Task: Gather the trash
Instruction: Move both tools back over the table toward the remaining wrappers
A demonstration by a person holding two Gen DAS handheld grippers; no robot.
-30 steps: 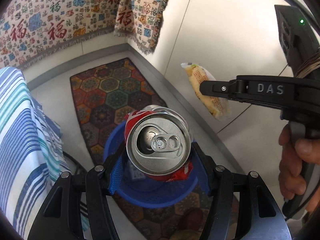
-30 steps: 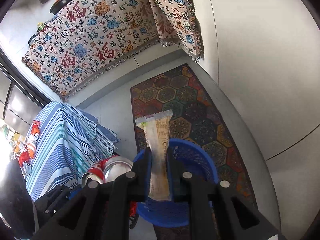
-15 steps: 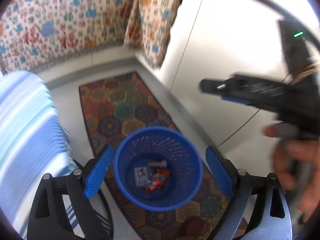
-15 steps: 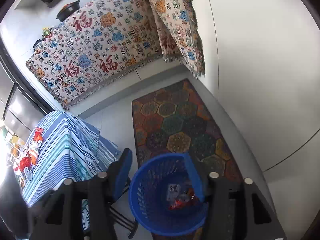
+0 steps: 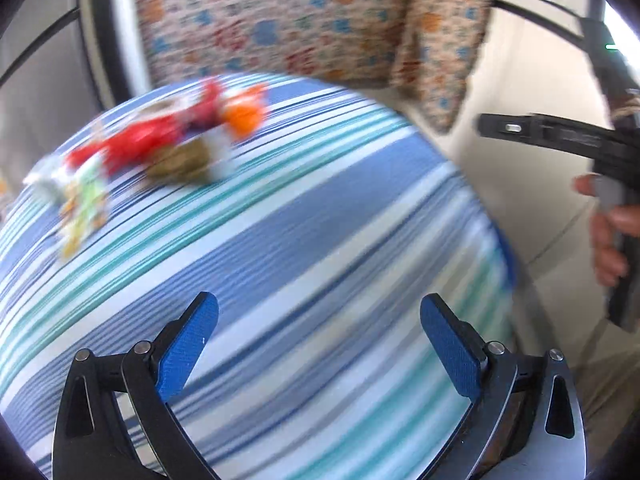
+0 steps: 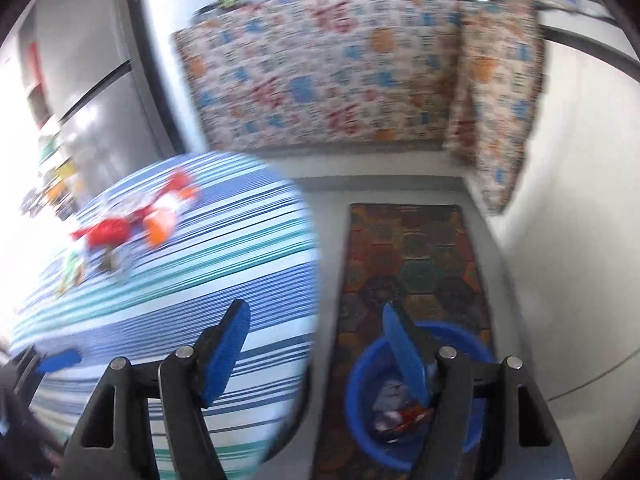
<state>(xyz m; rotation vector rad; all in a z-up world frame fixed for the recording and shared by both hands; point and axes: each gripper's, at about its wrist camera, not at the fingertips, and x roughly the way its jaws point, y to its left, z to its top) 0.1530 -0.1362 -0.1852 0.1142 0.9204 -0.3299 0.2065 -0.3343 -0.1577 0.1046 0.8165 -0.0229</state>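
I've got both jaws wide and empty, and the trash (image 5: 160,152) sits on the striped surface (image 5: 320,240) at eleven o'clock, nearer my left jaws (image 5: 320,344) than the right (image 6: 320,344).

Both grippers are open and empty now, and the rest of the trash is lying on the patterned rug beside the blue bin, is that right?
Not quite. The remaining trash lies on the striped tablecloth, not the rug, as the left wrist view shows. The left gripper and right gripper do have open, empty jaws.
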